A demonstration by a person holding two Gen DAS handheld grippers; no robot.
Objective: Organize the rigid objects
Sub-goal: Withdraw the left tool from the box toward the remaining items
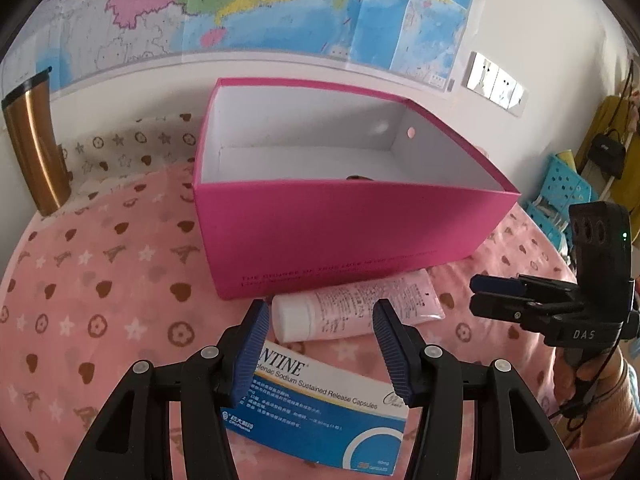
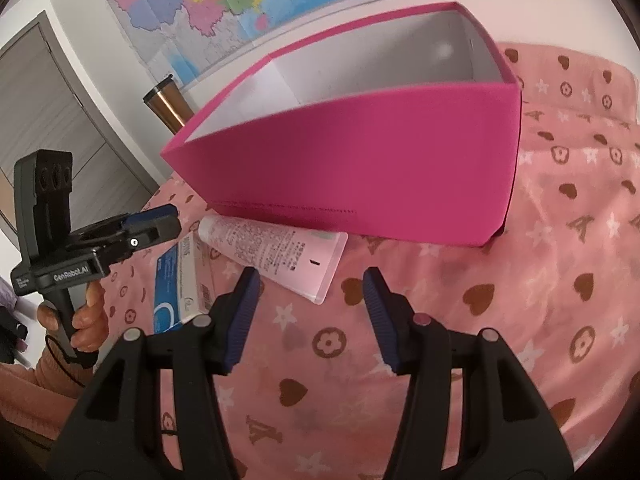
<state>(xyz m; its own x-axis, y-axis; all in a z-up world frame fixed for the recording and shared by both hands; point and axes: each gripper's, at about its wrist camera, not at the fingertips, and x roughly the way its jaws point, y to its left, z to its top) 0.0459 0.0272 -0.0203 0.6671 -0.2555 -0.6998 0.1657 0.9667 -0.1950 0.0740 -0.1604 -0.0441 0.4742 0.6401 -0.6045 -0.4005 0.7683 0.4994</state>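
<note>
A pink open box [image 1: 340,232] with white inside stands on the pink patterned cloth [image 1: 100,280]; a small dark object [image 1: 358,178] peeks over its near wall. A white-and-pink tube [image 1: 352,308] lies in front of it, and a blue-and-white medicine carton [image 1: 320,412] lies nearer. My left gripper [image 1: 320,344] is open, just above the carton and behind the tube's cap. My right gripper [image 2: 310,316] is open and empty over bare cloth, right of the tube [image 2: 276,252] and carton [image 2: 176,288], in front of the box [image 2: 360,160]. Each gripper shows in the other's view, the right [image 1: 496,298] and the left [image 2: 156,226].
A gold travel mug [image 1: 34,148] stands at the back left by the wall. A map [image 1: 260,4] hangs behind the box. Blue perforated baskets [image 1: 560,192] sit off the right edge. A grey door [image 2: 52,120] is at the left.
</note>
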